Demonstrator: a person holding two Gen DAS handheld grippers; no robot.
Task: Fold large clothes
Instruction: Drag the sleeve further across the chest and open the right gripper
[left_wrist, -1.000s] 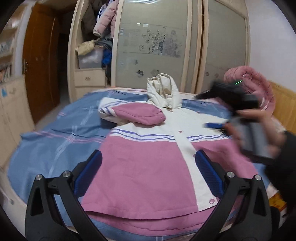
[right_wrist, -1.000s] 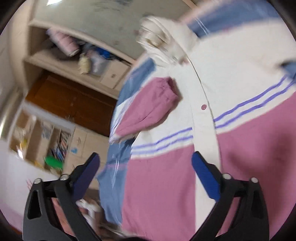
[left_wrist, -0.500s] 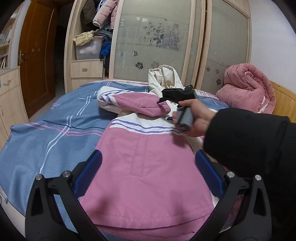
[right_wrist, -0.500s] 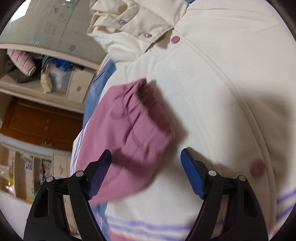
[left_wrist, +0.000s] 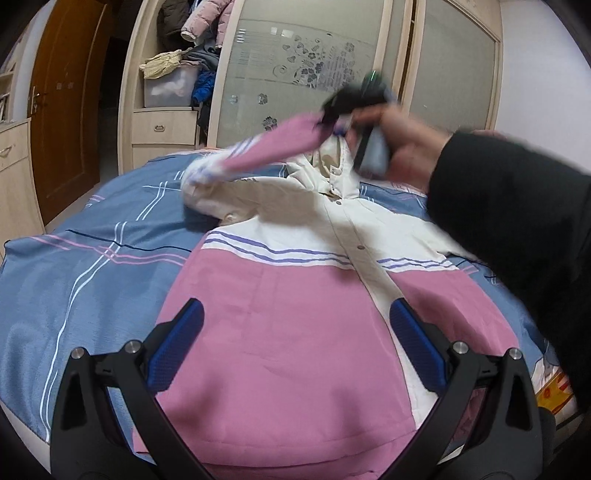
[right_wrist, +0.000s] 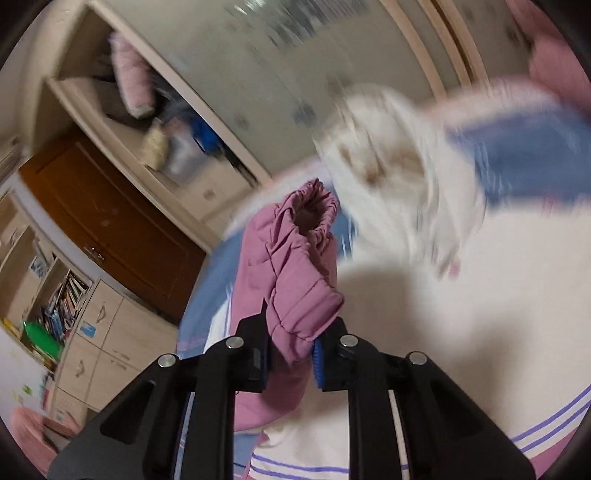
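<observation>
My right tongs (right_wrist: 291, 360) have just been closing and are pinching the pink sleeve (right_wrist: 295, 273); it is stretching left from them over the jacket (left_wrist: 295, 332). My left tongs (left_wrist: 291, 347) are waiting wide open, empty.

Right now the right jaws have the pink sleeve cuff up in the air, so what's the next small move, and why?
Probably carry the sleeve cuff across the jacket chest and lay it flat. The right gripper, whose jaws have just been closing, now pinches it above the bed, while the jacket body lies spread, buttoned, and the left gripper hovers open.
</observation>
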